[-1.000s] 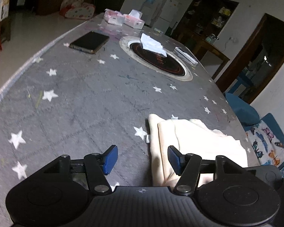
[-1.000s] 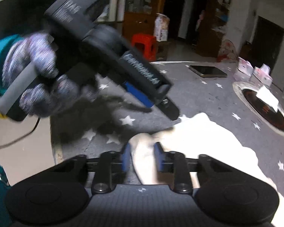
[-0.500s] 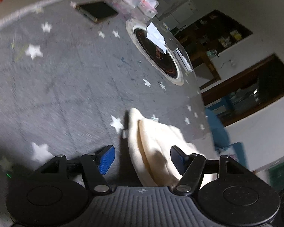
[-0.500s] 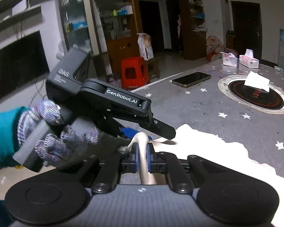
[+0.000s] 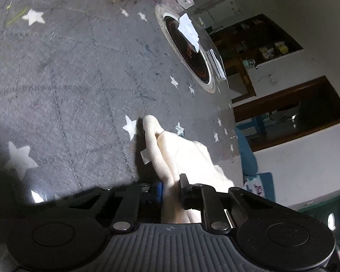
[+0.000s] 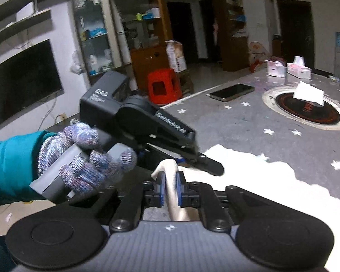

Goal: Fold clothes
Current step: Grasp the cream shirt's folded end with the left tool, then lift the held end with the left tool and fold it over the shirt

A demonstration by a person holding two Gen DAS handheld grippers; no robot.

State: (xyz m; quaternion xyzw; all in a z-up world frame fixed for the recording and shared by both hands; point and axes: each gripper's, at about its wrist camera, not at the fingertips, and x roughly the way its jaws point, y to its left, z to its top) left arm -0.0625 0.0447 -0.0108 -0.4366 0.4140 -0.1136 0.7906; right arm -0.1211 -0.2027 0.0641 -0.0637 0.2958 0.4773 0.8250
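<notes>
A cream garment (image 5: 183, 156) lies partly folded on the grey star-patterned tablecloth (image 5: 68, 79). My left gripper (image 5: 171, 187) is shut on the garment's near edge, cloth bunched between its blue pads. In the right wrist view the garment (image 6: 249, 167) spreads right across the table. My right gripper (image 6: 170, 187) is shut on a raised fold of it. The left gripper's body (image 6: 142, 122), held by a gloved hand (image 6: 88, 156), sits just beyond and left of the right one, its fingers down at the cloth.
A round induction hob (image 6: 305, 108) with a white tissue on it is set in the table beyond. A phone (image 6: 232, 91) and tissue boxes (image 6: 299, 70) lie farther off. A red stool (image 6: 164, 88) stands on the floor. The table edge (image 5: 235, 136) runs right of the garment.
My left gripper dropped and tilted onto the garment's edge and went from open to shut on it. My right gripper closed fully on the fold and lifted it slightly.
</notes>
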